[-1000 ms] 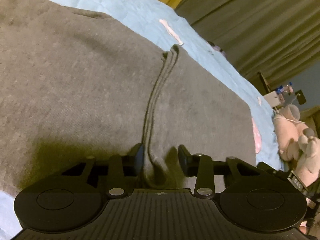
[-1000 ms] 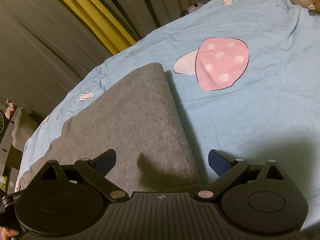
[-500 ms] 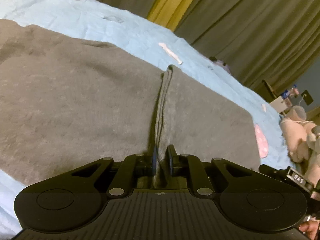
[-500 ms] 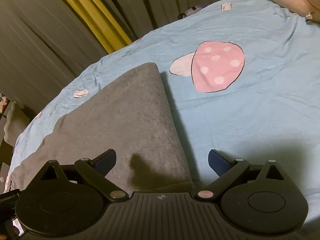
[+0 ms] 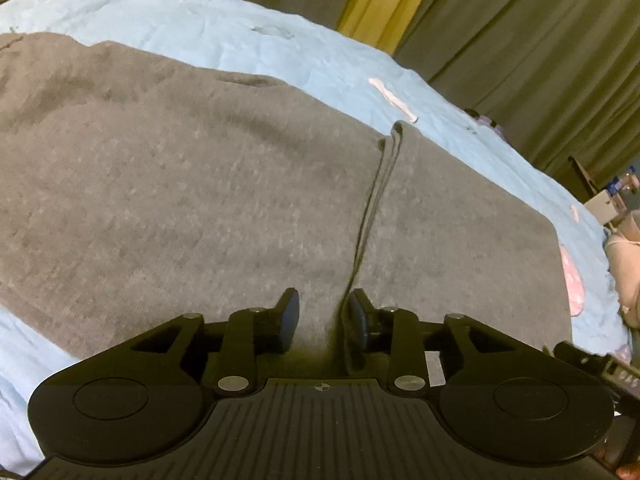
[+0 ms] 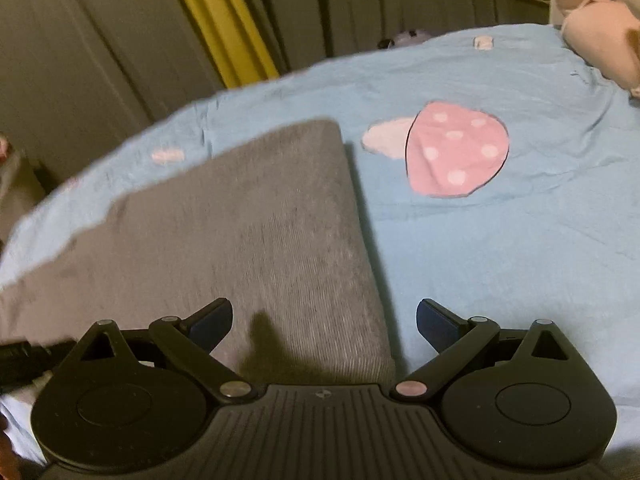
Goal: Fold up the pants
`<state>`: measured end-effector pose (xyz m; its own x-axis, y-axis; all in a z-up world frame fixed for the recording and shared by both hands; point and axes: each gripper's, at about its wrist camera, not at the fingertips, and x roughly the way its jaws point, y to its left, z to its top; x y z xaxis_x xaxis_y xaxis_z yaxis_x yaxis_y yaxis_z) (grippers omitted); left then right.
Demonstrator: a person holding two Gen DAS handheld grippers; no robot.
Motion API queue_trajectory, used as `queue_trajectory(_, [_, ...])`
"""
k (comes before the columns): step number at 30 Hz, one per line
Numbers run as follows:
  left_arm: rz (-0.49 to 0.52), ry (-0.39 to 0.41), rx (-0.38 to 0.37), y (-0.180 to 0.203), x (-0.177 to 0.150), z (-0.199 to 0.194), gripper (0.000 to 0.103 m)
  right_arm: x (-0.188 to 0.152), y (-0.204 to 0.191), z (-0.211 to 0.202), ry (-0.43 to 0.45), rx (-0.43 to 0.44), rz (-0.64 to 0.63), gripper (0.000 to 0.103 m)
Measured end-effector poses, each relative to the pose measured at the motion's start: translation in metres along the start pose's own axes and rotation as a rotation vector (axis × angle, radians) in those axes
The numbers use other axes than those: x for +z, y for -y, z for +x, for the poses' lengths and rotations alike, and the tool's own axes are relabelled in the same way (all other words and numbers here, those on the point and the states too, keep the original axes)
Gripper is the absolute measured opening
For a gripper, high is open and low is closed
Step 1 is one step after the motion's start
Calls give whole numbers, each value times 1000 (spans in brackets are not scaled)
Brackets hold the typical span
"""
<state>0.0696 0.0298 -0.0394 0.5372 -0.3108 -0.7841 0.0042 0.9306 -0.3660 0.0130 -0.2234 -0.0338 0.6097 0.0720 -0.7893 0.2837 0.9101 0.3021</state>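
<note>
Grey pants (image 5: 208,184) lie flat on a light blue bedsheet (image 5: 280,56). A folded layer lies over them, and its stacked edge (image 5: 376,200) runs away from the camera. My left gripper (image 5: 322,314) is open, its fingers straddling the near end of that edge, with cloth between them. In the right wrist view the folded end of the pants (image 6: 256,232) reaches under my right gripper (image 6: 324,320), which is wide open and empty over the pants' right border.
A pink mushroom print (image 6: 456,156) is on the sheet right of the pants. Plush toys (image 6: 596,32) sit at the bed's far right. Grey curtains with a yellow strip (image 6: 216,20) hang behind the bed. Small items stand on furniture (image 5: 612,196) beyond the bed.
My left gripper closed on the folded edge half a second ago and has now opened again. My right gripper stayed wide open and drew back slightly.
</note>
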Motion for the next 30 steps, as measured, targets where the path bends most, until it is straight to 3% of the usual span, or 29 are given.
queue_trajectory(3, [-13,13,24,-1,-2,-5,47,-3,-9,14,-82,-43,-50,99])
queue_trajectory(5, [-41,35,56,-6,0,-9,71,-4,-13,14,-76,-45,-66,99])
queue_trajectory(6, [-70,53,76,-11,1,-12,90,-5,-13,14,-77,-42,-69,99])
queue_trajectory(7, [-113,80,94,-18,2,-17,97,-5,-13,14,-78,-41,-68,99])
queue_trajectory(14, [-422,305,121,-105,14,-67,98,-5,-11,16,-83,-30,-43,99])
queue_trajectory(19, [-640,503,115,-190,-7,-105,100,-4,-11,18,-82,-26,-28,99])
queue_trajectory(22, [-826,584,32,-233,-27,-117,100,-4,-12,19,-79,-28,-27,99])
queue_trajectory(25, [-937,611,-58,-259,-36,-114,100,-4,-13,20,-77,-30,-25,99])
queue_trajectory(28, [-959,593,-85,-273,-32,-108,100,-4,-12,20,-78,-30,-23,99])
queue_trajectory(30, [-959,607,-143,-280,-35,-108,100,-3,-12,20,-78,-30,-24,99])
